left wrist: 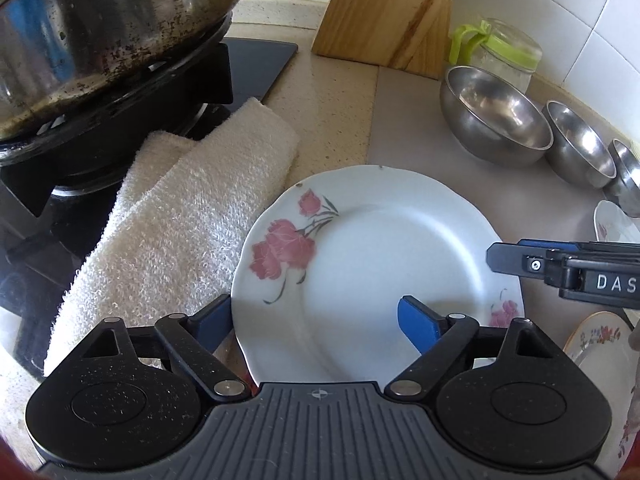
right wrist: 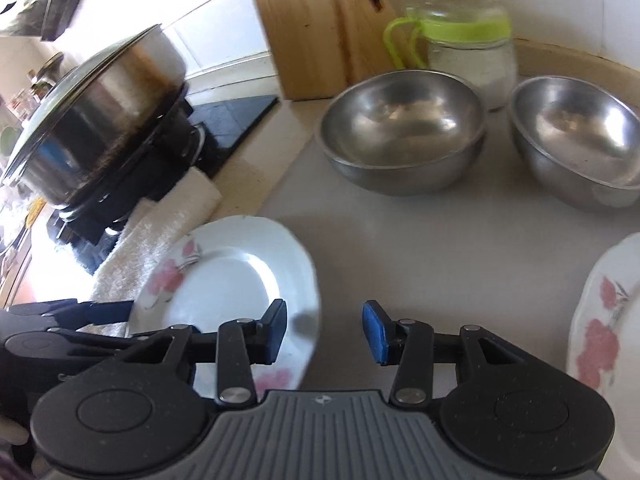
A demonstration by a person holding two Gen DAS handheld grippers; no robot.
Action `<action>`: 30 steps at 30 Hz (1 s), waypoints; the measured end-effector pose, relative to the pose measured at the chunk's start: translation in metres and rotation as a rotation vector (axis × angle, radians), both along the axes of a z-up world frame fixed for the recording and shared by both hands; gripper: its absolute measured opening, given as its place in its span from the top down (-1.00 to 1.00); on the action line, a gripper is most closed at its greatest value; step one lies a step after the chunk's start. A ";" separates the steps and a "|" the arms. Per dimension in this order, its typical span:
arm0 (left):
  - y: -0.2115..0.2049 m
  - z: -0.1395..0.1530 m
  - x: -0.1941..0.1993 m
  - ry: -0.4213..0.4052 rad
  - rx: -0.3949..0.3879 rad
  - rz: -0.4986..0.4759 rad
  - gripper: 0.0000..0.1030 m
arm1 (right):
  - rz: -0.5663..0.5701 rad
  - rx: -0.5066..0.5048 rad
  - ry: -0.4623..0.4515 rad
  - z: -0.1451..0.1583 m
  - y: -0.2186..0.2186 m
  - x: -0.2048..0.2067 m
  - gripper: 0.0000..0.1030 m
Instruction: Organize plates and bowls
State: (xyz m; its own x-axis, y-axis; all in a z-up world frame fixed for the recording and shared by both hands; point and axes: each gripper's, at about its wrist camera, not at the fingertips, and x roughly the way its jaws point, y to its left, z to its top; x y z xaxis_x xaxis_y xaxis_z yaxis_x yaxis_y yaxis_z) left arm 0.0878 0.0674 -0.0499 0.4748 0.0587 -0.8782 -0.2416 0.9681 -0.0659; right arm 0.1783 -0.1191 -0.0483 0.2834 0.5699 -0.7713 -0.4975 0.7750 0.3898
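Pale speckled stone kitchen counter (right wrist: 352,248) beside a black stove (left wrist: 256,64), white tiled walls.
White round flowered ceramic plate (left wrist: 380,264) lies at 6 o'clock; steel bowls (right wrist: 400,136) at 1; left gripper (left wrist: 316,320) released astride its rim, right gripper (right wrist: 325,330) released, empty.

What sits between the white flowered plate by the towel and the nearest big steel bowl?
Nothing: only bare grey counter mat separates the white flowered plate from the large steel bowl. The right wrist view shows it best.
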 end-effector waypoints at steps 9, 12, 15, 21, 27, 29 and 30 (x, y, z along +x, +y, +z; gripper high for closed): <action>0.001 0.001 -0.001 -0.037 0.036 -0.007 -0.57 | 0.034 -0.012 -0.021 0.000 0.007 -0.006 0.42; -0.002 0.004 -0.001 -0.036 0.046 -0.013 -0.52 | 0.020 -0.004 0.002 0.001 0.000 -0.006 0.44; -0.003 0.005 -0.002 -0.038 0.047 -0.012 -0.51 | 0.012 0.002 -0.006 0.004 -0.005 -0.011 0.45; -0.011 0.011 -0.004 -0.055 0.045 -0.035 -0.49 | -0.031 0.020 -0.015 0.011 -0.016 -0.016 0.45; -0.018 0.014 -0.008 -0.070 0.048 -0.068 -0.49 | -0.068 0.014 -0.014 0.013 -0.023 -0.021 0.45; -0.021 0.015 -0.009 -0.073 0.050 -0.079 -0.48 | -0.078 0.013 -0.018 0.014 -0.026 -0.023 0.45; -0.022 0.015 -0.009 -0.074 0.049 -0.083 -0.48 | -0.087 0.011 -0.016 0.014 -0.026 -0.024 0.45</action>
State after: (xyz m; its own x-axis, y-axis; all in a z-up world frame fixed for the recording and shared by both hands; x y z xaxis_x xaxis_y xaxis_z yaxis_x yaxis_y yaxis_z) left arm 0.0792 0.0458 -0.0351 0.5433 0.0591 -0.8375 -0.1572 0.9870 -0.0323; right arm 0.1542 -0.1456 -0.0339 0.3442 0.5511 -0.7601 -0.4351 0.8111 0.3910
